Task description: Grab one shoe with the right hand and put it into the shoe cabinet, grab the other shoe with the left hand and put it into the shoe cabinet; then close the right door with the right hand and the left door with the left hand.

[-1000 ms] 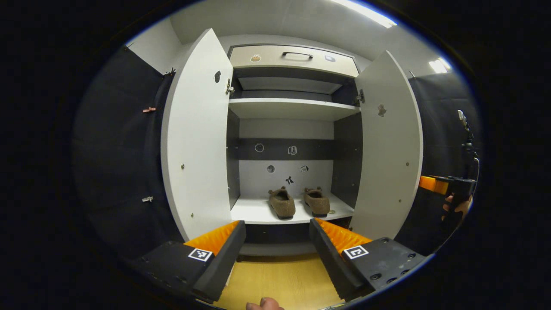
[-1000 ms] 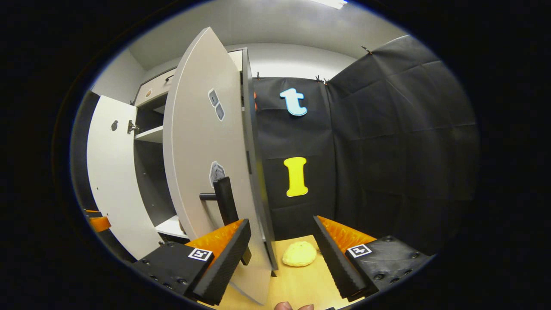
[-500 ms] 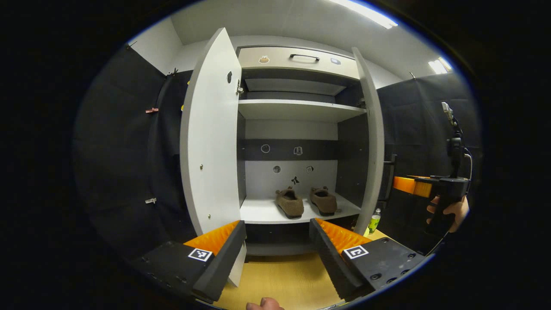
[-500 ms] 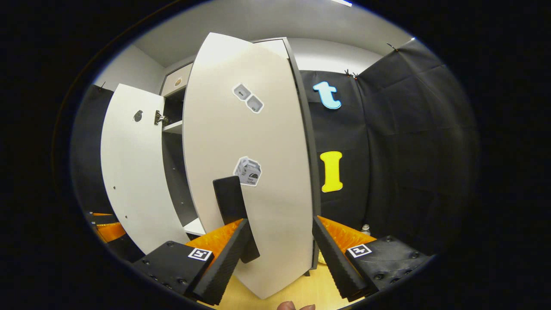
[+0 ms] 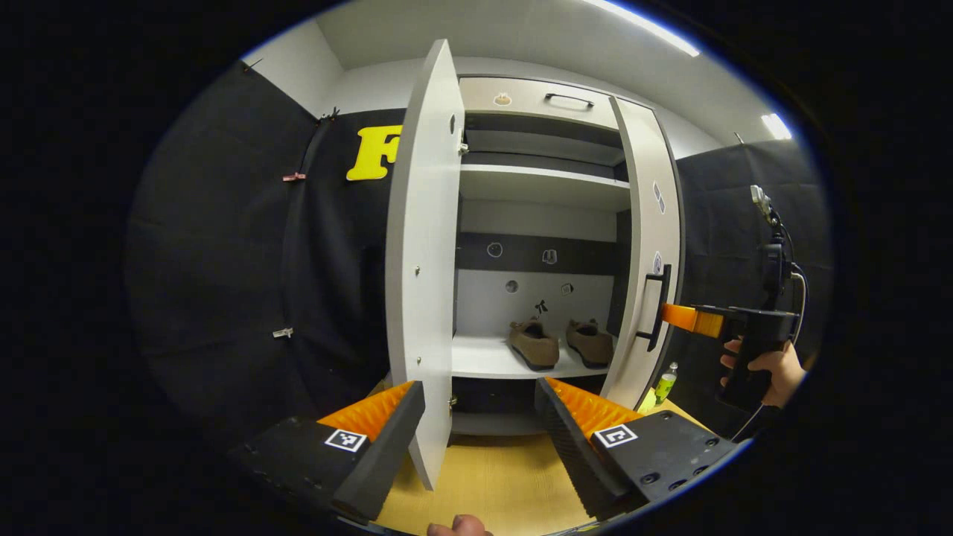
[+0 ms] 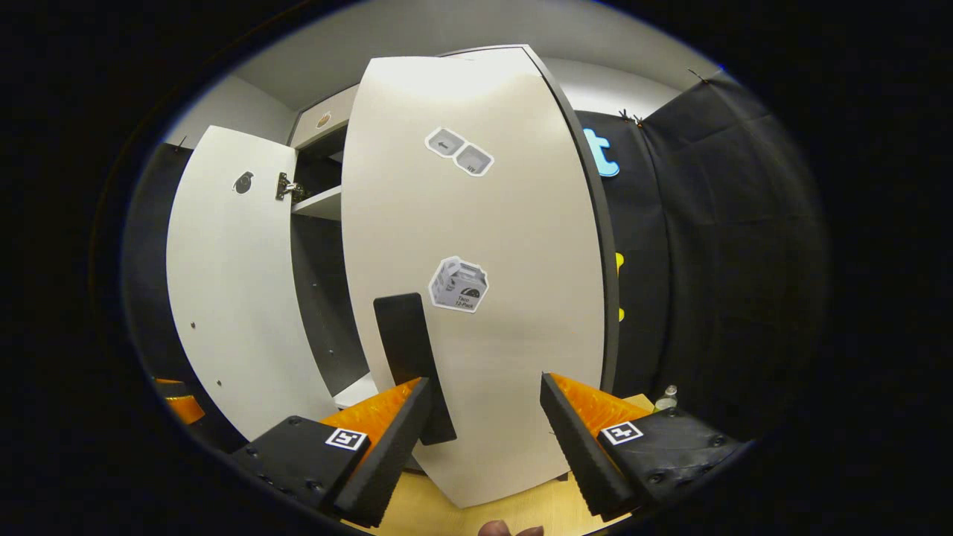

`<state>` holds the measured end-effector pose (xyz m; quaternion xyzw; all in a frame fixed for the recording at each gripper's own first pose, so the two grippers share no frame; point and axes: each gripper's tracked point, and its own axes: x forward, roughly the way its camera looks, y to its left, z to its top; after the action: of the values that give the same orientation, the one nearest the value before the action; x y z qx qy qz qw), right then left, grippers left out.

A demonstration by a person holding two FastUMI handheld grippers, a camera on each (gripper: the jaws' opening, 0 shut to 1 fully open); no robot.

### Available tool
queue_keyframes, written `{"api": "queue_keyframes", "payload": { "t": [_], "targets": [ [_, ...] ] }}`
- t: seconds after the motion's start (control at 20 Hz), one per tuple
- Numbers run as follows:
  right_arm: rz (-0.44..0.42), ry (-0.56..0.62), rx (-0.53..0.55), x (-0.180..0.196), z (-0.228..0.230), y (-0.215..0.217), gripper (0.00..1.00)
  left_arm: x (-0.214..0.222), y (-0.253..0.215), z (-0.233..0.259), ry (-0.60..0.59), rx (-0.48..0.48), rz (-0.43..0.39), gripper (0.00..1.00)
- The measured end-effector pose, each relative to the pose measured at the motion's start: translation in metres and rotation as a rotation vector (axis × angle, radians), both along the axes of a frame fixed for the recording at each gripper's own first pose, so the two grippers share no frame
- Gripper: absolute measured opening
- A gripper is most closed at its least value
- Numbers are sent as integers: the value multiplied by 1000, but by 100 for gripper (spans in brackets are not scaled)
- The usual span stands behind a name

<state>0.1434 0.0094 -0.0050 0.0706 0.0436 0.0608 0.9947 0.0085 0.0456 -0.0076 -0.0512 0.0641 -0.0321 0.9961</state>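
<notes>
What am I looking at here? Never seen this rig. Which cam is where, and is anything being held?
No robot arm: a person holds a handheld two-finger tool in each hand, each with a fisheye camera looking along its own fingers.

Left gripper view: the left tongs are open and empty, facing a shoe cabinet. Two brown shoes sit on its lower shelf. The left door stands wide open. Off to the side, a hand holds the right tool against the right door by its handle.

Right gripper view: the right tongs are open, close to that door's outer face, gripping nothing. A small bottle stands on the wooden floor.
</notes>
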Motion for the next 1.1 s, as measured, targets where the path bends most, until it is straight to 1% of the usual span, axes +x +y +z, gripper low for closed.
{"api": "queue_keyframes", "payload": {
  "t": [0.1, 0.25, 0.5, 0.75, 0.9, 1.1],
  "targets": [
    [-1, -2, -4, 8, -1, 6, 98, -1, 6, 1, -4, -18, 4, 94],
    [-10, -8, -11, 19, -2, 13, 98, -2, 20, 5, -14, -9, 15, 91],
    [-11, -1, 4, 38, -4, 23, 98, -5, 34, 17, -36, -42, 12, 91],
    [-29, -13, -23, 53, -4, 29, 98, -2, 67, 23, -53, 4, 68, 91],
    [-36, 0, -16, 58, -5, 30, 98, 6, 100, 27, -63, 44, 121, 91],
    [-48, 18, -1, 53, -2, 30, 98, 23, 136, 32, -91, 92, 165, 91]
  ]
}}
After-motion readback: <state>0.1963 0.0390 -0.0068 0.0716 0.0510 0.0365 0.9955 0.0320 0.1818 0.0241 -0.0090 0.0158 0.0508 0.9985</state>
